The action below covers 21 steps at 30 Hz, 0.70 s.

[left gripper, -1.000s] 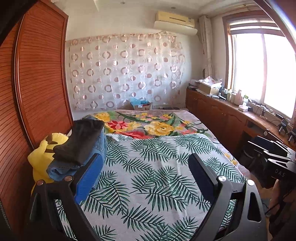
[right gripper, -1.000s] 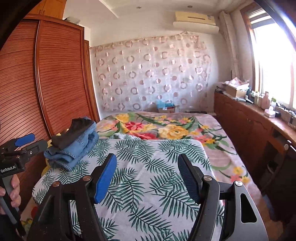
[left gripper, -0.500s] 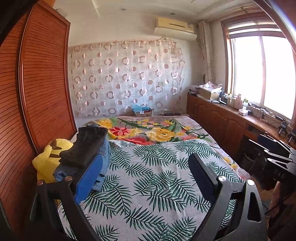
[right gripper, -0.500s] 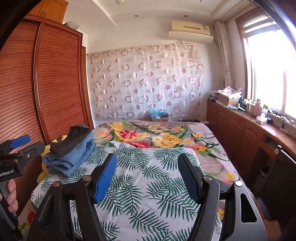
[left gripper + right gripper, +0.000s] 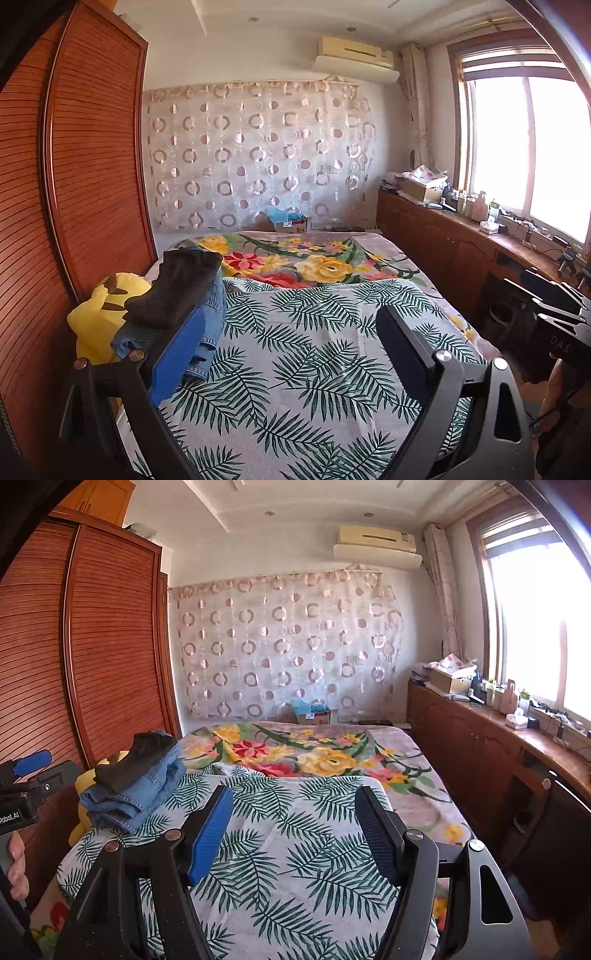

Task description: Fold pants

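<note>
A stack of folded pants lies at the bed's left edge: dark pants [image 5: 177, 288] on top of blue jeans [image 5: 207, 314]. It also shows in the right wrist view, dark pants [image 5: 140, 757] over blue jeans [image 5: 147, 794]. My left gripper [image 5: 291, 325] is open and empty, held above the palm-leaf sheet [image 5: 314, 369], with the stack just behind its left finger. My right gripper [image 5: 295, 805] is open and empty above the same sheet [image 5: 295, 867], to the right of the stack. The left gripper's body [image 5: 26, 786] shows at the right wrist view's left edge.
A yellow plush toy [image 5: 96, 317] sits between the stack and the wooden wardrobe [image 5: 74, 184] on the left. A floral blanket [image 5: 314, 258] covers the bed's far half. A wooden cabinet [image 5: 461, 251] with clutter runs along the right under the window.
Both grippers have lifted and tilted upward, away from the bed, so more wall and ceiling show. Both stay open and empty. The pants stack has not moved.
</note>
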Each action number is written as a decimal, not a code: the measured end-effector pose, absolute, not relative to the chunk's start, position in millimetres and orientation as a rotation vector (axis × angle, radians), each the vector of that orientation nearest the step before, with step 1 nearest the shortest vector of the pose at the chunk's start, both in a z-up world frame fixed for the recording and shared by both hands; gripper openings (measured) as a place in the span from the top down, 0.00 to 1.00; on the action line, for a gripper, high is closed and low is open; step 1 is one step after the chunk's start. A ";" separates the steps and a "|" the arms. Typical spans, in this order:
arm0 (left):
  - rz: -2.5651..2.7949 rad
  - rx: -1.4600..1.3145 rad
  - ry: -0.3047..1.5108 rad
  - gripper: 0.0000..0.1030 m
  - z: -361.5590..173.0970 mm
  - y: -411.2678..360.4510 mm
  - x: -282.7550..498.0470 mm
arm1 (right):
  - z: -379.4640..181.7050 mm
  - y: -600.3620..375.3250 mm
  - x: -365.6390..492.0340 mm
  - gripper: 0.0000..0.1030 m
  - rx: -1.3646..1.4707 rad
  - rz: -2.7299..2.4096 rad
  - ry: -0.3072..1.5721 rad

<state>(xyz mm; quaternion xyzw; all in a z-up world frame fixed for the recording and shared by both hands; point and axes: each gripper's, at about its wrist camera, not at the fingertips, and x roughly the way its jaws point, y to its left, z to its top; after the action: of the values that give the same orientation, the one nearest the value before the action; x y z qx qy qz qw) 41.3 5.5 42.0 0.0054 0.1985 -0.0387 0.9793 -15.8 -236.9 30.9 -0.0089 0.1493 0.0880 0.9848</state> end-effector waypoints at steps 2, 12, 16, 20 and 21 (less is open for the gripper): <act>-0.080 0.012 0.401 0.09 41.9 6.2 41.3 | 32.0 -239.3 -16.2 0.32 -0.019 0.177 0.301; -0.081 0.013 0.404 0.09 40.3 6.0 42.8 | 33.3 -243.4 -13.2 0.32 -0.018 0.183 0.305; -0.079 0.012 0.404 0.09 40.4 5.8 42.9 | 33.0 -245.4 -12.1 0.32 -0.018 0.182 0.307; -0.087 0.009 0.405 0.09 37.4 6.8 43.1 | 32.4 -245.8 -12.4 0.32 -0.018 0.183 0.306; -0.086 0.010 0.405 0.09 35.8 6.8 43.5 | 33.0 -246.9 -12.1 0.32 -0.017 0.182 0.305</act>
<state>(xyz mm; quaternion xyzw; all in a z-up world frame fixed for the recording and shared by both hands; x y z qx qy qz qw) 43.5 6.8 35.8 0.0049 0.2011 -0.0428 0.9786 -12.1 -246.9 33.0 -0.0084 0.1516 0.0906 0.9842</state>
